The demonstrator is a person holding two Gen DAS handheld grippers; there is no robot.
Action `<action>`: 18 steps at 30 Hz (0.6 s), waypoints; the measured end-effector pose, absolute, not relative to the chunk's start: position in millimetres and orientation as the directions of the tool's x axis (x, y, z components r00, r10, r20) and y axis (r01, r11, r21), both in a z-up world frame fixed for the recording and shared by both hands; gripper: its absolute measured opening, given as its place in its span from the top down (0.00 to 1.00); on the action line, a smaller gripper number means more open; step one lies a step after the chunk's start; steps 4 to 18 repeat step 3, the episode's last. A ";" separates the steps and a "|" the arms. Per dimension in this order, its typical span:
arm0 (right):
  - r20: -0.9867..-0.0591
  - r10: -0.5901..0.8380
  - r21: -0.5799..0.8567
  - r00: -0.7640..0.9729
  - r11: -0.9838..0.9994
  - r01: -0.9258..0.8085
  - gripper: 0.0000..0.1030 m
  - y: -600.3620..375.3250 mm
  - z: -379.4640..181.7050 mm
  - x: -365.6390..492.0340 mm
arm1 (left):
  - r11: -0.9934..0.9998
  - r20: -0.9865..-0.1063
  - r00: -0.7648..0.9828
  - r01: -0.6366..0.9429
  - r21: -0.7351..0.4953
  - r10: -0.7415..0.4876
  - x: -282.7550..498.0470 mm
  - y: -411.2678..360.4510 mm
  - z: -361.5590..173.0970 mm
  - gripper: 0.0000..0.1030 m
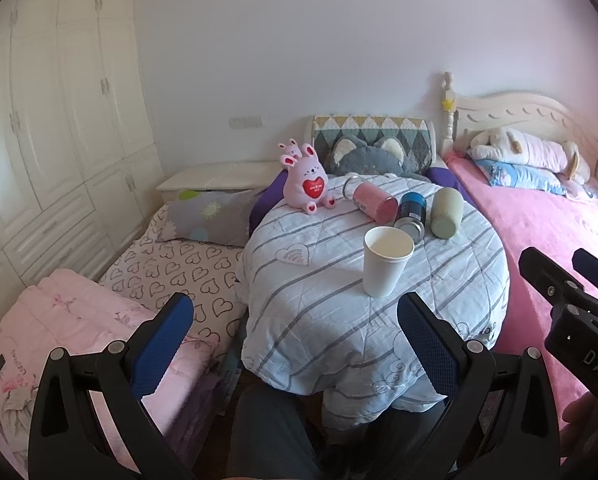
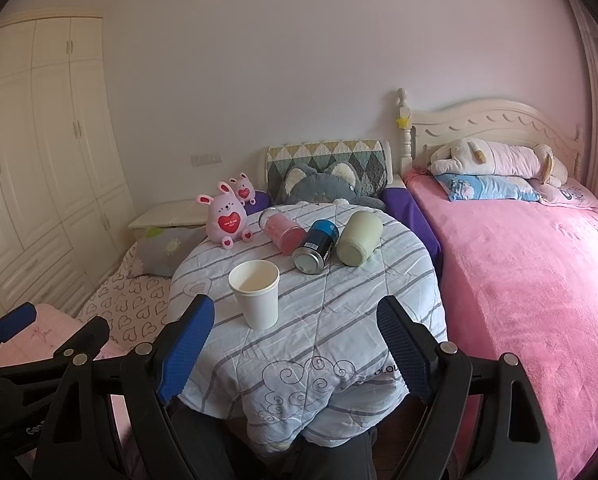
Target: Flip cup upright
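Observation:
A white paper cup (image 1: 386,261) (image 2: 256,293) stands upright, mouth up, on a round table under a striped quilt (image 1: 339,308) (image 2: 339,320). Behind it three cups lie on their sides: a pink one (image 1: 373,202) (image 2: 283,232), a blue can-like one (image 1: 411,214) (image 2: 317,246) and a pale green one (image 1: 445,212) (image 2: 359,238). My left gripper (image 1: 295,332) is open and empty, near the table's front edge. My right gripper (image 2: 297,336) is open and empty, just in front of the white cup. The right gripper's body shows at the right of the left wrist view (image 1: 567,300).
A pink plush rabbit (image 1: 305,184) (image 2: 226,218) sits at the table's back left. A grey cat cushion (image 1: 369,158) lies behind. A pink bed (image 2: 519,280) is to the right, a heart-print mattress (image 1: 171,272) to the left, a wardrobe (image 1: 59,120) beyond it.

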State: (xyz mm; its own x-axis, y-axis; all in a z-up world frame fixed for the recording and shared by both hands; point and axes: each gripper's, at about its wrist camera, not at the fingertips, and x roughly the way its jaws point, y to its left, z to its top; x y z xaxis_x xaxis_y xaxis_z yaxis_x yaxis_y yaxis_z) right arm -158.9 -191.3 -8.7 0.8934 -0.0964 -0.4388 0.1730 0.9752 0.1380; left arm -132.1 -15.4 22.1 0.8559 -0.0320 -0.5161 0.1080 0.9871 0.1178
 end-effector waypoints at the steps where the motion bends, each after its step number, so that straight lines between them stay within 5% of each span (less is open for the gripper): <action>1: -0.440 -0.095 0.139 0.893 0.975 0.172 0.18 -191.6 -8.9 -158.7 | 0.987 -0.516 0.856 0.110 0.118 -0.033 -131.4 -15.4 22.2 0.00; 18: -0.441 -0.094 0.141 0.893 0.975 0.173 0.18 -191.5 -9.0 -158.8 | 0.986 -0.519 0.854 0.113 0.119 -0.035 -130.6 -16.0 21.8 0.00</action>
